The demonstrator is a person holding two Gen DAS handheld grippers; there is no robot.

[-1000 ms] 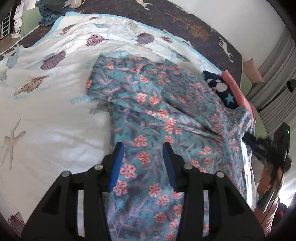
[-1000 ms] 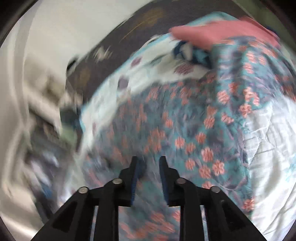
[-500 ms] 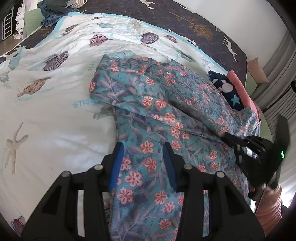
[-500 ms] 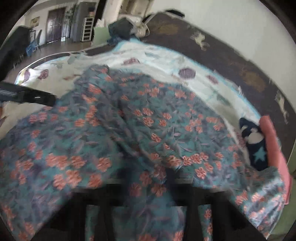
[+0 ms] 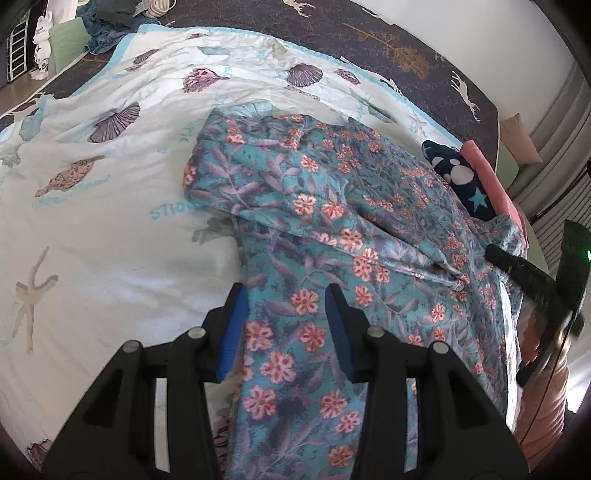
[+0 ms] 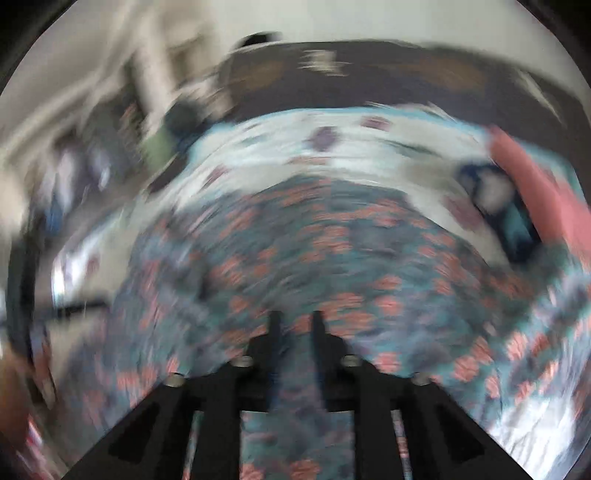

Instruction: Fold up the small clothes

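Observation:
A teal garment with orange flowers [image 5: 332, 229] lies spread and rumpled on a white seashell-print bedspread [image 5: 92, 221]. My left gripper [image 5: 286, 314] is open, its blue-padded fingers [image 5: 232, 325] hovering over the garment's near part. My right gripper [image 6: 295, 321] shows in a heavily blurred view above the same floral cloth [image 6: 332, 258], jaws a small gap apart with cloth between them; whether they grip it is unclear. Its black body also shows in the left wrist view [image 5: 524, 273] at the garment's right edge.
A folded navy star-print piece [image 5: 461, 177] and a pink folded piece [image 5: 491, 177] lie at the garment's far right. A dark deer-print blanket [image 5: 369, 40] covers the bed's far side. A clothes pile [image 5: 107, 33] sits far left.
The right gripper swung fast over the garment, and its view is now motion-blurred. The garment's right side shifted slightly. The left gripper stayed open over the near cloth.

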